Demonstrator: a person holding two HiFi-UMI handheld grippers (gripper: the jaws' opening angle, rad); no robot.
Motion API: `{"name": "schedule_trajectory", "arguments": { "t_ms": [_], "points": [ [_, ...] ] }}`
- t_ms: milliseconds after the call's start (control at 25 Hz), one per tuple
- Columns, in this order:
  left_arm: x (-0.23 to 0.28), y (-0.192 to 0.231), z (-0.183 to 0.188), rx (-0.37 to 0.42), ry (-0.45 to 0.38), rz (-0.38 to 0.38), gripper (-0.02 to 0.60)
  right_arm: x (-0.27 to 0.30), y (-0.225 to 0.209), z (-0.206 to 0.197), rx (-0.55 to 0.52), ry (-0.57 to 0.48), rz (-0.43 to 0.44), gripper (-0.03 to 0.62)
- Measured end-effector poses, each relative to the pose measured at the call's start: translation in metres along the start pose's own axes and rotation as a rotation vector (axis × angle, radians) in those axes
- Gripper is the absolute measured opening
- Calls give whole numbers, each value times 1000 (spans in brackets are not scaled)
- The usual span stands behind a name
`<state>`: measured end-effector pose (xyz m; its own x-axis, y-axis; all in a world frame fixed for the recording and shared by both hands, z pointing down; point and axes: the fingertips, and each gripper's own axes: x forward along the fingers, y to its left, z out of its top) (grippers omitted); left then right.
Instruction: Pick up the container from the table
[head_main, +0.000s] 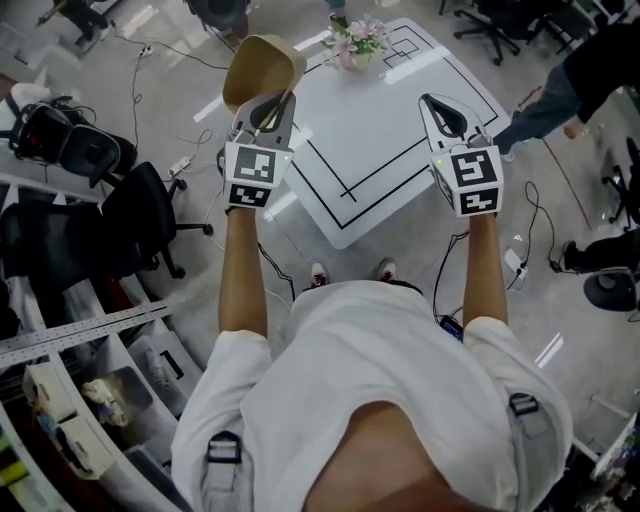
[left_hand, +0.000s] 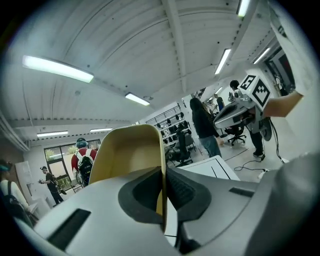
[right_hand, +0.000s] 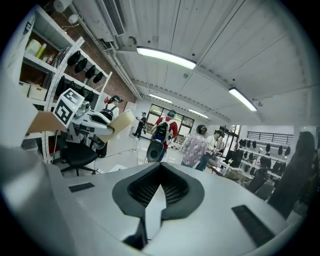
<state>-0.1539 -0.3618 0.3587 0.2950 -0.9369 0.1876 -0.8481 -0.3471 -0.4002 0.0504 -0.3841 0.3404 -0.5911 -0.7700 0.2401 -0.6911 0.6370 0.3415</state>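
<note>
A tan, open-topped container (head_main: 262, 68) hangs in the air above the left edge of the white table (head_main: 385, 140). My left gripper (head_main: 268, 104) is shut on its wall. In the left gripper view the thin wall of the container (left_hand: 131, 156) stands pinched between the jaws of the left gripper (left_hand: 163, 175), with its hollow facing me. My right gripper (head_main: 436, 104) is raised over the table's right part, jaws shut with nothing in them; the right gripper view shows the right gripper (right_hand: 160, 183) closed and empty. Both cameras point up toward the ceiling.
A pot of pink flowers (head_main: 355, 45) stands at the table's far edge; black lines mark the tabletop. Black office chairs (head_main: 140, 215) and a shelf rack lie to my left. A person (head_main: 560, 95) is at the right, and cables run over the floor.
</note>
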Motion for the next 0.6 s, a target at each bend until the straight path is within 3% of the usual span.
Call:
{"name": "schedule_trajectory", "arguments": {
  "t_ms": [280, 600],
  "points": [
    [-32, 4, 37, -11, -97, 18, 21, -10, 2, 26, -42, -24, -3, 12],
    [-40, -1, 46, 5, -108, 15, 21, -16, 6, 33, -38, -26, 3, 12]
  ]
}}
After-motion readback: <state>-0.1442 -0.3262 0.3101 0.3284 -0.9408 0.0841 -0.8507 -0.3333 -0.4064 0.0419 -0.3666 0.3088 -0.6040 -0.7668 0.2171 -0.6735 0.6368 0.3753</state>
